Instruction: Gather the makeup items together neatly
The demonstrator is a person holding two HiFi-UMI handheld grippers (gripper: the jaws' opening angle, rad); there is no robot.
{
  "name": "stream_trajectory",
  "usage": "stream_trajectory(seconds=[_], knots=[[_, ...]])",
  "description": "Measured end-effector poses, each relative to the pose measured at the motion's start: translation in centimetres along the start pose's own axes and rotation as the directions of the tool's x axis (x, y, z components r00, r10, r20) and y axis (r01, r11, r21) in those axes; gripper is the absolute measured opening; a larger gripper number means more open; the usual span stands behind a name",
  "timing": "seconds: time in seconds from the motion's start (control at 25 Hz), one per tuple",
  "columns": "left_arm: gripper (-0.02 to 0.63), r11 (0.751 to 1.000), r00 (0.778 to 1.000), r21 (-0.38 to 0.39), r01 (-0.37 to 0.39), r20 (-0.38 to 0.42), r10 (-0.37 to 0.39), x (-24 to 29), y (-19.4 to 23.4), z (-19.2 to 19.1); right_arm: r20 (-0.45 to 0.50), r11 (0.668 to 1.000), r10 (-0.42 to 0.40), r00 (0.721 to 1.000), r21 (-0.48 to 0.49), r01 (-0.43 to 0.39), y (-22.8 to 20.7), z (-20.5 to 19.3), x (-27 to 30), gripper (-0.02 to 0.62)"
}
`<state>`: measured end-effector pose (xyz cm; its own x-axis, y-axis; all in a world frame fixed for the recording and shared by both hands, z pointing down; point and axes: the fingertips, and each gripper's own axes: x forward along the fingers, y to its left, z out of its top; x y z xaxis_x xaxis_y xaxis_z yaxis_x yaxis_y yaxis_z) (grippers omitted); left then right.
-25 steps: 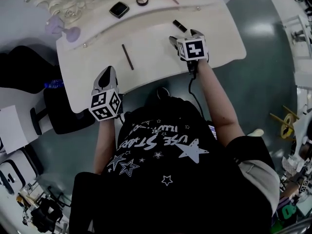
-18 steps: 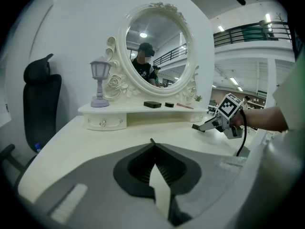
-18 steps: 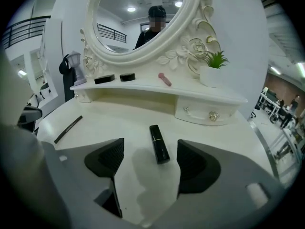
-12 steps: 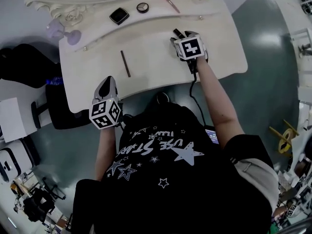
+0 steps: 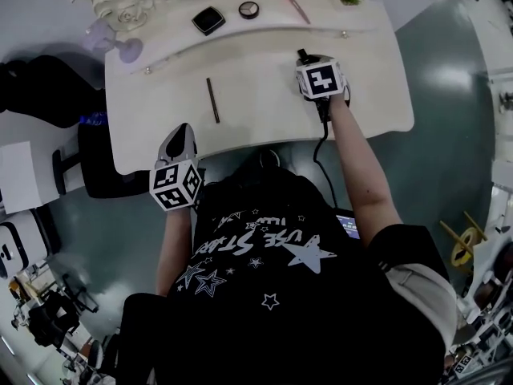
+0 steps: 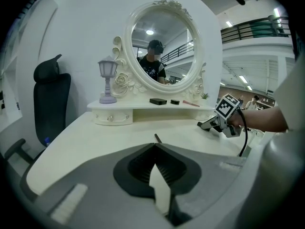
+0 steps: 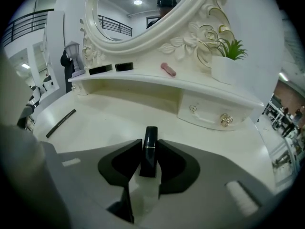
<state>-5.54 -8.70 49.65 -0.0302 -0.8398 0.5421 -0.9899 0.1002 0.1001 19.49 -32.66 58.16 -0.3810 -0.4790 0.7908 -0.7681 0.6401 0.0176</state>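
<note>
Just closing the right gripper onto the black lipstick at the vanity table's right, pads pressing both flanks, long axis in line with the jaws, pointing toward the far shelf. With the left gripper pinched together, empty, at the near edge, nearer the pencil.

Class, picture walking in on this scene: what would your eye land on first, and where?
The right gripper has just been closing its jaws on a small black lipstick tube on the white dressing table. An ornate white oval mirror rises at the back; a thin dark pencil lies alone mid-table.
</note>
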Motion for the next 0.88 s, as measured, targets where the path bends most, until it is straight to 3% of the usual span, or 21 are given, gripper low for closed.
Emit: stream_trajectory(seconds=[0.36, 0.88], knots=[[0.002, 1.0, 1.0, -0.001, 0.013, 0.013, -0.013, -0.2, 1.2, 0.3, 0.038, 0.997, -0.02, 0.999, 0.08, 0.017, 0.7, 0.5, -1.1, 0.13], [0.002, 0.985, 0.987, 0.065, 0.16, -0.008, -0.16, 0.8, 4.3, 1.5, 0.077, 0.972, -0.073, 0.994, 0.231, 0.054, 7.0, 1.3, -4.4, 0.129]])
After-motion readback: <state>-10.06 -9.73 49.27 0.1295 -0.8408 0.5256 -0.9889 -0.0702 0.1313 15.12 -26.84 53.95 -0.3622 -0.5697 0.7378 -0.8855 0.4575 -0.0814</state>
